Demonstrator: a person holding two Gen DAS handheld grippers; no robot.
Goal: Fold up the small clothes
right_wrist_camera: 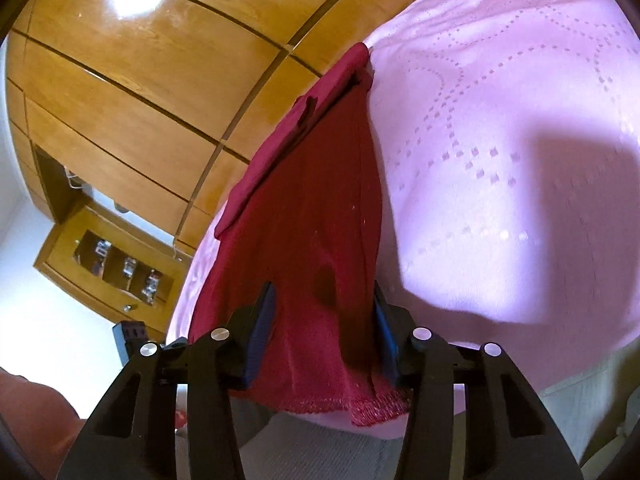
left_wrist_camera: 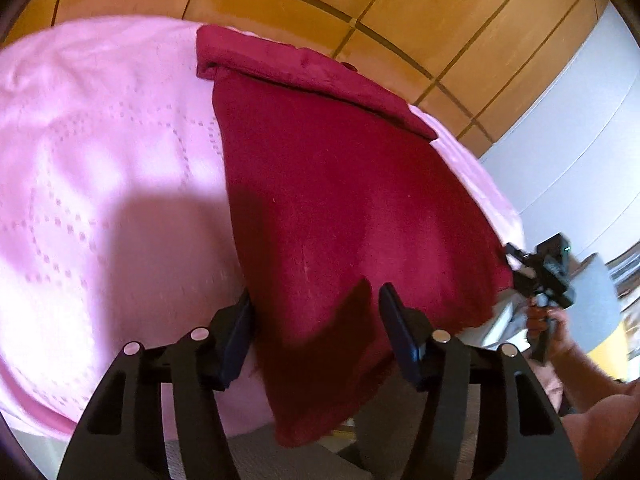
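A dark red garment (left_wrist_camera: 328,200) lies on a pink bedspread (left_wrist_camera: 100,160), its far end folded over. Its near edge hangs past the bed edge. My left gripper (left_wrist_camera: 314,320) is open, its jaws standing either side of the garment's near left corner. My right gripper (right_wrist_camera: 324,328) is open too, its jaws either side of the garment (right_wrist_camera: 320,232) near its hemmed corner. The right gripper also shows in the left wrist view (left_wrist_camera: 540,276), held by a hand at the garment's right corner.
A wooden wardrobe (right_wrist_camera: 140,80) stands behind the bed. A wooden shelf unit (right_wrist_camera: 116,264) with small items hangs on the white wall. The pink bedspread (right_wrist_camera: 500,160) spreads wide beside the garment.
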